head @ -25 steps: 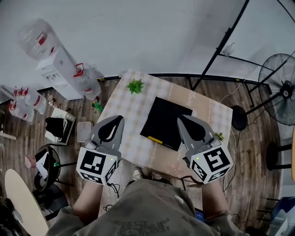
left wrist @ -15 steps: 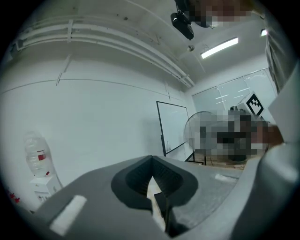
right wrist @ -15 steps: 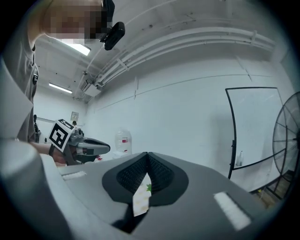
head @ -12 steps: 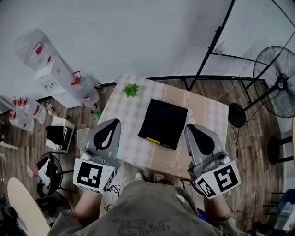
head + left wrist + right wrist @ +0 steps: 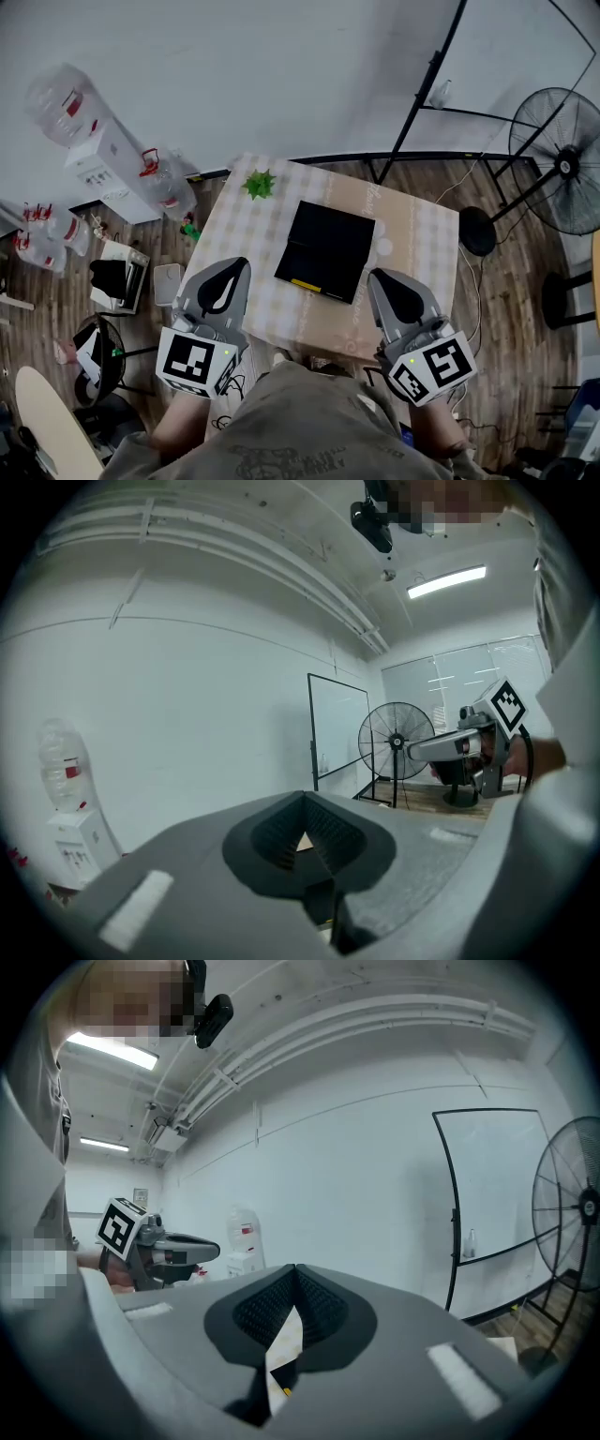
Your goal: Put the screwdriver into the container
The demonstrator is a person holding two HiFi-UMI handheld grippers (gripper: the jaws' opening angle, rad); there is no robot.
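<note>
A flat black container point(image 5: 323, 248) lies in the middle of the checked table point(image 5: 412, 225). A thin yellow strip point(image 5: 306, 283) shows at its near edge; I cannot tell whether this is the screwdriver. My left gripper point(image 5: 236, 266) hangs at the table's near left corner, jaws shut and empty. My right gripper point(image 5: 376, 278) hangs over the near edge, right of the container, also shut with nothing in it. The left gripper view shows closed jaws point(image 5: 302, 799) and the right gripper point(image 5: 459, 745) beyond. The right gripper view shows closed jaws point(image 5: 295, 1269) with a sliver of table below.
A small green plant point(image 5: 259, 184) stands at the table's far left corner. A pedestal fan point(image 5: 561, 159) and a black stand point(image 5: 427, 89) are on the right. A water dispenser point(image 5: 105, 155), bottles and floor clutter point(image 5: 117, 272) sit on the left.
Both grippers have drawn back from the black container toward my body. The right one no longer overlaps the container's edge and has rolled a little.
</note>
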